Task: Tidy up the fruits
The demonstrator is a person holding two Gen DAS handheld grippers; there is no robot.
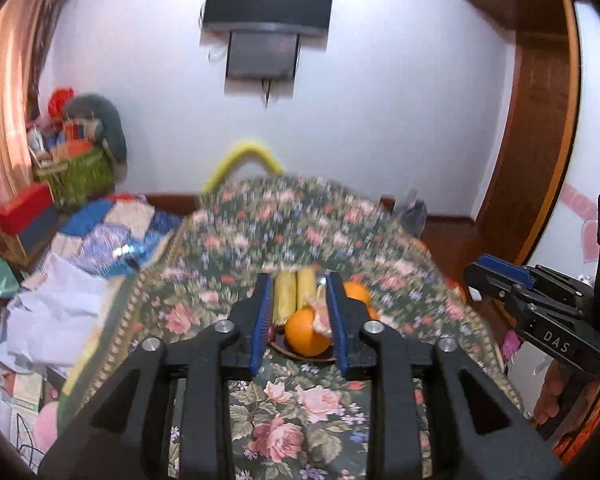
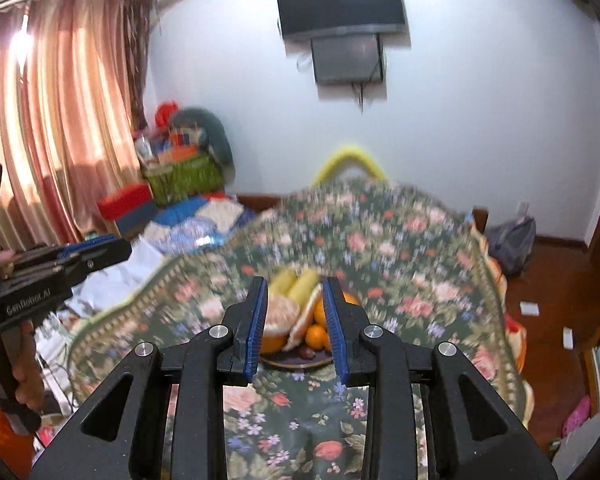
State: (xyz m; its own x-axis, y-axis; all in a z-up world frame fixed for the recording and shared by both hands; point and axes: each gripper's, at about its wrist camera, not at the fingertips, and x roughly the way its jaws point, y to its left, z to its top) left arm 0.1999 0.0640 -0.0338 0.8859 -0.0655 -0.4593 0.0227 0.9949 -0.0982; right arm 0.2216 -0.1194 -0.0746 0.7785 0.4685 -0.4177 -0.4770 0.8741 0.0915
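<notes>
Fruits (image 2: 300, 312), still piled untouched on their dark plate (image 2: 292, 360), await us; both tools, left (image 1: 300, 320) and right (image 2: 296, 316), gape wide and empty.

daylight via curtains (image 2: 60, 120) | motion blur mid-frame, perhaps shake | fisheye edges

A dark round plate (image 2: 284, 361) rests on the floral cloth, holding the fruit in a heap. Two yellow bananas (image 1: 295, 295) lie side by side at the far side. A large whole orange (image 1: 306, 333) sits at the near edge; smaller oranges (image 2: 317, 337) lie to the right. A peeled orange (image 2: 281, 314) with loose peel (image 2: 306, 318), somewhat blurred, lies between. A small dark fruit (image 2: 307, 353), possibly a plum, rests at the front.
</notes>
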